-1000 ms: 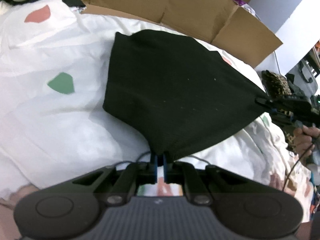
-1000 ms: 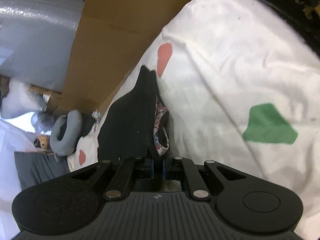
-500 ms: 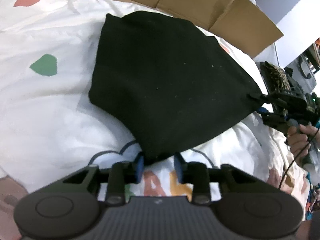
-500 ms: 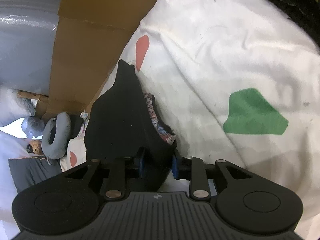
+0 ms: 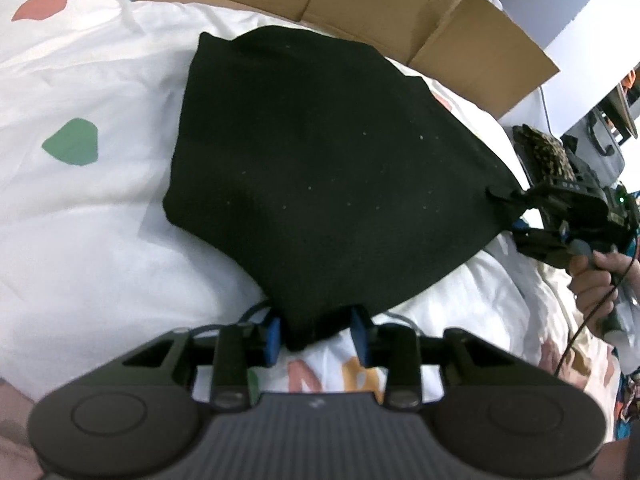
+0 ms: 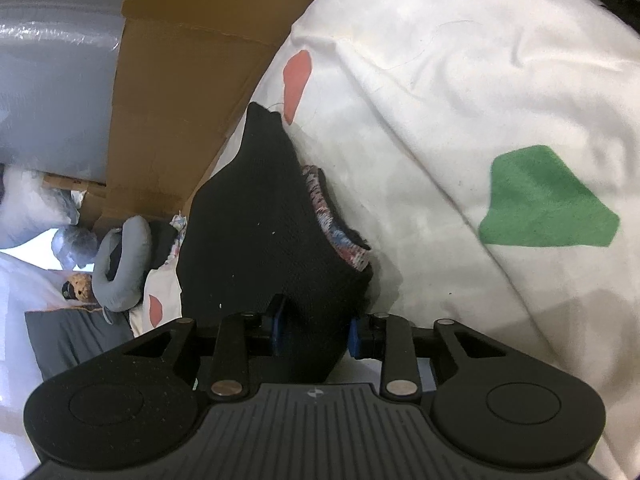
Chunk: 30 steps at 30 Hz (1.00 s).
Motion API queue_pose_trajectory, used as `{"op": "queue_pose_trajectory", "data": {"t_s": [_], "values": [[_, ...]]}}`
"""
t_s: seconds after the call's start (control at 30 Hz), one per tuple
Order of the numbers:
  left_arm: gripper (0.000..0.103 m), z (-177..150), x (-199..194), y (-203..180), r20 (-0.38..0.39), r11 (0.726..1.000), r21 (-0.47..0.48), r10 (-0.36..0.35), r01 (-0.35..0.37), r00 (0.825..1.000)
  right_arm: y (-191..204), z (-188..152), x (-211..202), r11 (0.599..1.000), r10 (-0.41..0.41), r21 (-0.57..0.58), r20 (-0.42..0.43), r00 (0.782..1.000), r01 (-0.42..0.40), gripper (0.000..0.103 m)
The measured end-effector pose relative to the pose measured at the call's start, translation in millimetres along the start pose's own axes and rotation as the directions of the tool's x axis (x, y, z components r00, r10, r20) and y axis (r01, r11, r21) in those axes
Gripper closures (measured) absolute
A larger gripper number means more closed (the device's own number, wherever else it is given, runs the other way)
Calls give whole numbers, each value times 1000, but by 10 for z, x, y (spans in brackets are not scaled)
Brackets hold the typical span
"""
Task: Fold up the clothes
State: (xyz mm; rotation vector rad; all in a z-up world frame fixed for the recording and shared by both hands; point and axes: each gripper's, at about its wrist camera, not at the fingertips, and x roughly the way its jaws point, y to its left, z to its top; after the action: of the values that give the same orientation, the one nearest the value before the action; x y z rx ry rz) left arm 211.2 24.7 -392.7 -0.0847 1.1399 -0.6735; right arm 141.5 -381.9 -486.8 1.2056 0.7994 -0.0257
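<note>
left gripper [image 5: 316, 336]: blue pads stood apart, having just been opening, with the near corner of the black garment [image 5: 320, 168] lying slack between them; neither pad visibly pressed the cloth (released). right gripper [image 6: 314, 330]: jaws likewise parted after just opening, a dark fold of the same garment [image 6: 264, 248] filling the gap, so whether the pads touched it was hard to judge; it read as let go. in the left wrist view the right gripper [image 5: 516, 216] appeared at the garment's far corner, its fingertips merging with the dark cloth, and the hand [image 5: 596, 280] on it was cut off by the frame edge. the garment lay spread flat on a white bed sheet [image 5: 80, 220] printed with green and pink patches; a patterned edge [image 6: 340, 236] showed beneath its upper layer (its nature unclear). beyond the sheet stood flattened cardboard [image 5: 360, 4]; a grey neck pillow [image 6: 120, 264] lay past the bed, partly hidden.
</note>
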Motion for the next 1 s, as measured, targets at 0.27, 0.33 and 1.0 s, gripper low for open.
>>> {"op": "queue_pose_trajectory", "data": {"t_s": [0.27, 0.33, 1.0], "values": [[70, -14, -19, 71, 10, 999, -43, -32, 32, 999, -17, 28, -10, 1000, 6, 10, 17, 1000, -6, 71], [70, -24, -26, 79, 14, 998, -48, -40, 41, 999, -13, 21, -5, 1000, 5, 7, 17, 1000, -5, 72], [95, -120, -291, -32, -49, 994, -4, -105, 105, 993, 83, -17, -168, 999, 32, -29, 11, 999, -32, 97]]}}
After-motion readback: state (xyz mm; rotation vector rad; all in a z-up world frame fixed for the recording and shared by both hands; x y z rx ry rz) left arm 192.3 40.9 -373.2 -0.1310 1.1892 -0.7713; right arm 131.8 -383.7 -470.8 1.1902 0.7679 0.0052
